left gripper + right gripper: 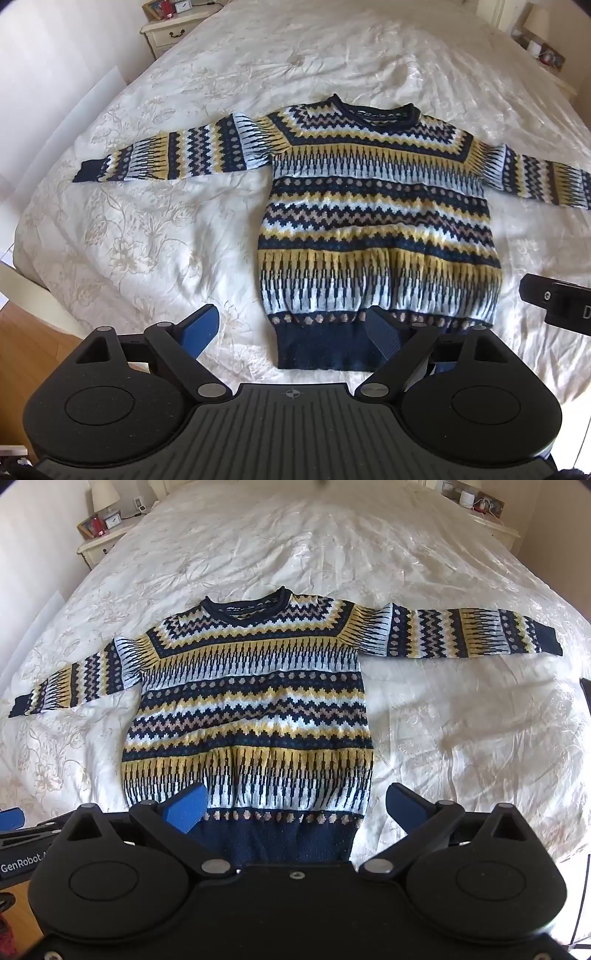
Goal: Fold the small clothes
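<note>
Lying flat on the bed (pixel 155 236) with collar far and sleeves outspread, the sweater (pixel 373 221) presents its navy hem (pixel 280 840) nearest both grippers, left gripper (pixel 295 328) and right gripper (pixel 299 805) each spread wide, gripping nothing.

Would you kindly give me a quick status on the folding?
Both grippers open, left gripper and right gripper over hem. Navy-yellow patterned knit sweater flat on white bedspread, unfolded. Nothing in the way.
</note>
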`<state>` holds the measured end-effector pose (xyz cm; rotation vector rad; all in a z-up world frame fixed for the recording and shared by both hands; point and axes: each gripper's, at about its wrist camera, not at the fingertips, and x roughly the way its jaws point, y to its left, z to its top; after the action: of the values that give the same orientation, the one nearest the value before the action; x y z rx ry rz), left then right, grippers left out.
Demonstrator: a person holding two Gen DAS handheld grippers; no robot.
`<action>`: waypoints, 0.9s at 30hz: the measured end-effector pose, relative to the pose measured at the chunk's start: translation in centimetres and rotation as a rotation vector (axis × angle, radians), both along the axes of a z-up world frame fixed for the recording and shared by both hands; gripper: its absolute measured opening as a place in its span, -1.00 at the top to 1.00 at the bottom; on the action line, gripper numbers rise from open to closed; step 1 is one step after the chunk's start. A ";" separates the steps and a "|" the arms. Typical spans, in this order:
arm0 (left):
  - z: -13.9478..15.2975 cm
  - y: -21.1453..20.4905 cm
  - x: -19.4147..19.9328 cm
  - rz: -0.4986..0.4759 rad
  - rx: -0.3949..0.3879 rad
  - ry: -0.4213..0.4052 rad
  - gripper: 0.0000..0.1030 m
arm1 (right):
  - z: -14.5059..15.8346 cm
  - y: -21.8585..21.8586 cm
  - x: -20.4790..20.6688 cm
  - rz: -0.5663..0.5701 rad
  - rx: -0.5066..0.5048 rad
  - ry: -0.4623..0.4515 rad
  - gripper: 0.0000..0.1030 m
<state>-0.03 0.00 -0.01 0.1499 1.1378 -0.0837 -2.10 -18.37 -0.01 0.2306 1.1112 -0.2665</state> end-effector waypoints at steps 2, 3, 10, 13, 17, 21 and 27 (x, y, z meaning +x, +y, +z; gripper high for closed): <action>0.1 0.0 0.0 0.001 -0.005 0.001 -0.68 | 0.0 0.0 0.1 0.000 -0.001 0.001 -0.98; 0.1 0.1 -0.1 0.001 -0.008 0.001 -0.68 | 0.0 -0.1 0.1 0.000 -0.001 0.001 -0.98; 0.0 0.5 -0.2 0.002 -0.008 0.012 -0.68 | 0.0 -0.2 0.3 0.000 -0.002 0.000 -0.98; 0.0 0.6 -0.2 0.001 -0.006 0.013 -0.68 | -0.1 -0.3 0.3 -0.002 -0.001 -0.001 -0.98; 0.1 0.6 -0.3 0.002 -0.003 0.014 -0.68 | 0.0 -0.4 0.4 0.003 -0.002 0.001 -0.98; 0.0 -0.2 -0.4 0.001 0.009 0.016 -0.68 | 0.0 -0.5 0.5 0.003 -0.002 0.002 -0.98; -0.2 -0.3 -0.4 0.000 0.014 0.024 -0.68 | 0.0 -0.6 0.7 0.003 -0.002 0.001 -0.98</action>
<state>-0.47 -0.28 -0.17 0.1618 1.1626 -0.0780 -1.44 -18.98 0.00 0.2266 1.1127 -0.2650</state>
